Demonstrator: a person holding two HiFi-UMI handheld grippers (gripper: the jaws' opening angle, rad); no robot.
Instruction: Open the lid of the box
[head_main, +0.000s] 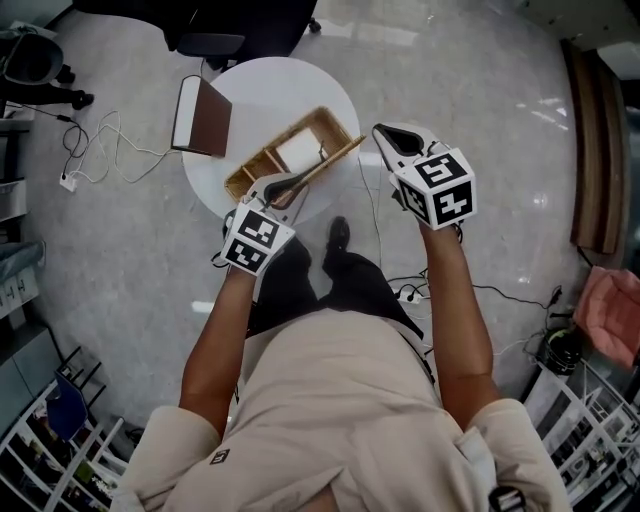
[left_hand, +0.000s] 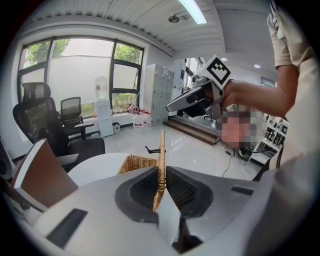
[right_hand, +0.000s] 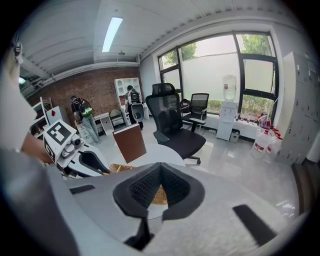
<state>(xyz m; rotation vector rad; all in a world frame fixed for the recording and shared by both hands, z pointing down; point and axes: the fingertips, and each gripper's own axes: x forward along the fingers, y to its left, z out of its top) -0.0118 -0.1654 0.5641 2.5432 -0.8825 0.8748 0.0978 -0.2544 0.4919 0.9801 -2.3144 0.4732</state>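
in left gripper (left_hand: 160, 172): wicker lid (left_hand: 161, 147) rim, clamped edge-on.

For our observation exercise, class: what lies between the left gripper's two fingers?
The raised wicker lid: the left gripper's fingers are shut on its edge, above the box. The left gripper view shows it.

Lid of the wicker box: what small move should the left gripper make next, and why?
Probably tip the lid a little further back. The left gripper is shut on its edge and it stands about upright over the box, so it could drop shut if released now.
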